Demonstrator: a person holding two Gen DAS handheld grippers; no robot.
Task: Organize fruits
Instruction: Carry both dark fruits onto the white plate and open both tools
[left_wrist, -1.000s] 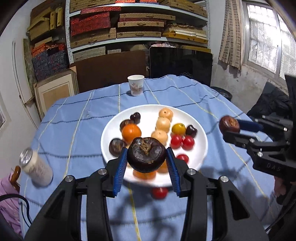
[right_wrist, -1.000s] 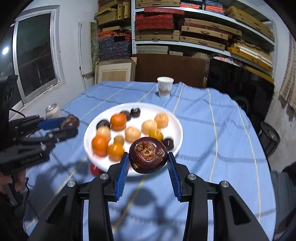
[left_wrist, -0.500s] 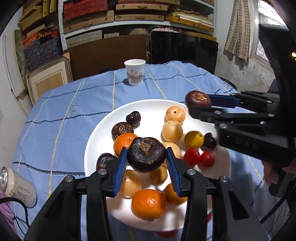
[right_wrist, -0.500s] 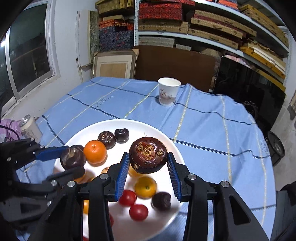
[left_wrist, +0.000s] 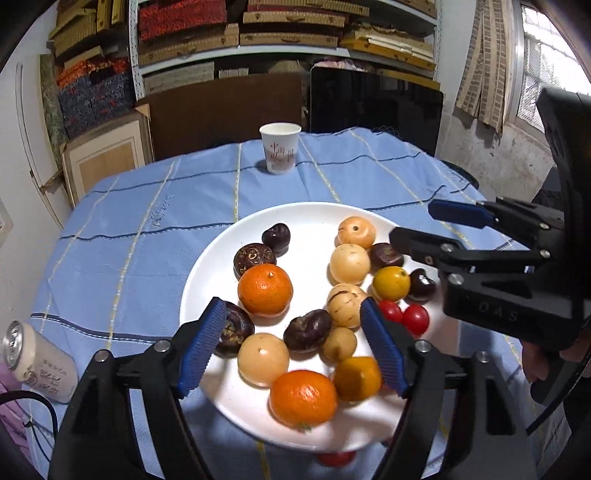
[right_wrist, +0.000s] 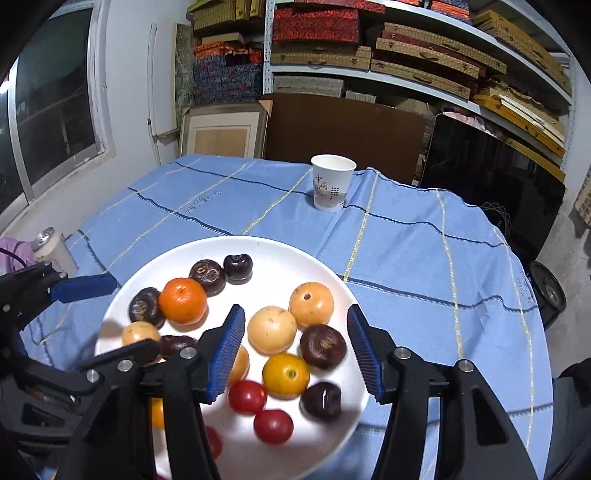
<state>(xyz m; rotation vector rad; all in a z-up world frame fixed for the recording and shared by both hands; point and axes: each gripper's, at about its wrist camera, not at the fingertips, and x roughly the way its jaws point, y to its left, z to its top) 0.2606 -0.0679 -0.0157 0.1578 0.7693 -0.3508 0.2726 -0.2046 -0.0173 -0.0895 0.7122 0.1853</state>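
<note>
table: we saw the blue checked cloth (left_wrist: 155, 236) covering it, paper cup (left_wrist: 280, 148) at the far side
plate: white plate (right_wrist: 280, 254) mid-table, all the fruit on it
left gripper (left_wrist: 293, 345): our jaws were opening, pinching nothing, dark fruit (left_wrist: 307, 335) lying loose below
right gripper (right_wrist: 295, 349): opening too, dark fruit (right_wrist: 323, 346) free on the plate

Each black claw (left_wrist: 291, 347) has blue ribbed pads (left_wrist: 201, 349), silver screws and "DAS" lettering.
</note>
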